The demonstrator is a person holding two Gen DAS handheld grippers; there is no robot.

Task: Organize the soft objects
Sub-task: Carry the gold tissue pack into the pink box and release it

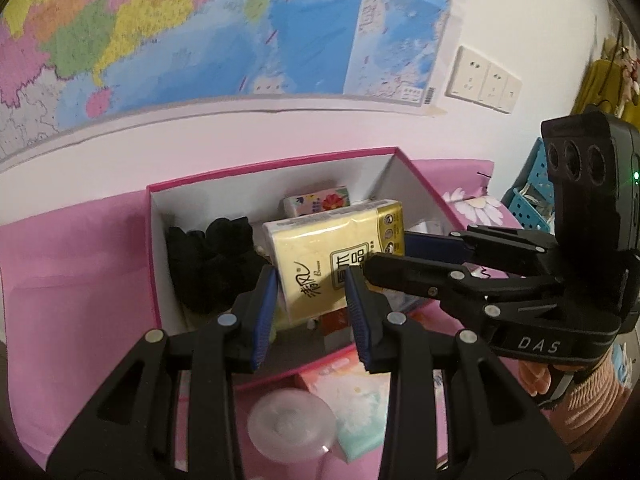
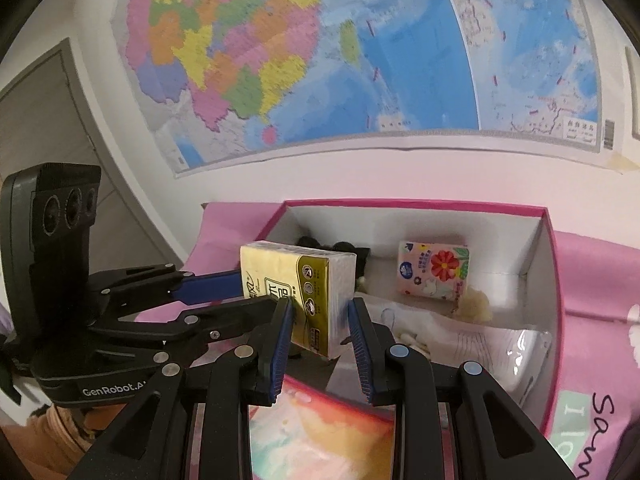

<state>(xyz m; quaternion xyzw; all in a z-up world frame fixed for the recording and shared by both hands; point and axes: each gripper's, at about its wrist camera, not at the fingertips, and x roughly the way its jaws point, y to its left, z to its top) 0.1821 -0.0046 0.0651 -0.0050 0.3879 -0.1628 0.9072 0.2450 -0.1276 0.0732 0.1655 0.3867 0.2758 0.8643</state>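
Observation:
A yellow tissue pack [image 1: 336, 256] is held upright over the pink-rimmed white box [image 1: 272, 166]. Both grippers clamp it. My left gripper [image 1: 312, 280] grips its near end between blue pads. My right gripper [image 1: 390, 248] reaches in from the right and holds its other side. In the right wrist view the pack [image 2: 296, 296] sits between my right gripper's [image 2: 320, 312] pads, and my left gripper [image 2: 244, 284] holds it from the left. Inside the box lie a black fabric item [image 1: 212, 260], a floral tissue pack [image 2: 434, 270], and a clear bag [image 2: 460, 340].
The box [image 2: 556, 280] stands on a pink cloth [image 1: 76, 264] against a wall with a map [image 2: 360, 52]. In front of the box lie a pastel packet [image 1: 356, 396] and a round clear lid [image 1: 290, 424]. A blue basket [image 1: 532, 200] stands at right.

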